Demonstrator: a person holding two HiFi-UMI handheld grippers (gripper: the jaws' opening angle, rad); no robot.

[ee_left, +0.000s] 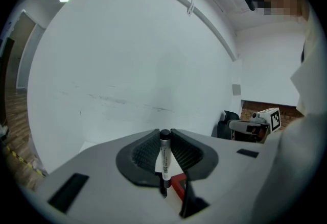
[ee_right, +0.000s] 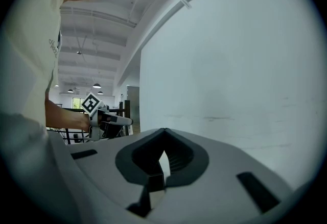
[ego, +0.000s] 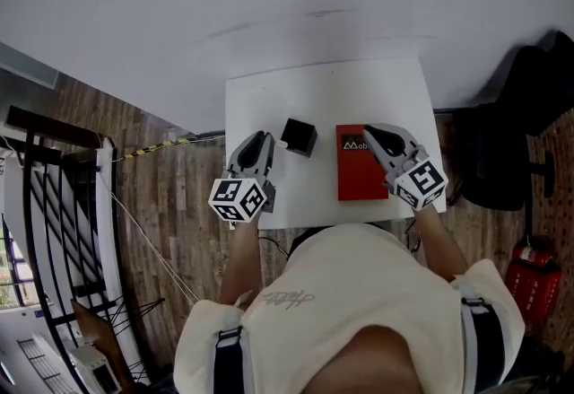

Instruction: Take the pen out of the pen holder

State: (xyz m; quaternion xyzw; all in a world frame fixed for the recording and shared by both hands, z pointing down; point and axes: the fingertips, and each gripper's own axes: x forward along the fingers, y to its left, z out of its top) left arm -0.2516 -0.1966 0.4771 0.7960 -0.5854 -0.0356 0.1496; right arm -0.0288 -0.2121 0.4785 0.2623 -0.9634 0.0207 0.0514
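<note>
A white pen (ee_left: 164, 159) with a black cap stands upright between the jaws of my left gripper (ee_left: 164, 135), which is shut on it. In the head view the left gripper (ego: 262, 141) hovers over the white table (ego: 323, 87), just left of the black cube-shaped pen holder (ego: 299, 136). My right gripper (ego: 371, 131) hangs over a red book (ego: 357, 175) to the right of the holder. Its jaws meet at the tips in the right gripper view (ee_right: 164, 131), with nothing between them.
The table is small, with wooden floor on both sides. A black chair (ego: 511, 141) stands to the right and a black metal railing (ego: 45, 204) to the left. A white wall rises behind the table's far edge. The person's torso (ego: 350, 311) is at the near edge.
</note>
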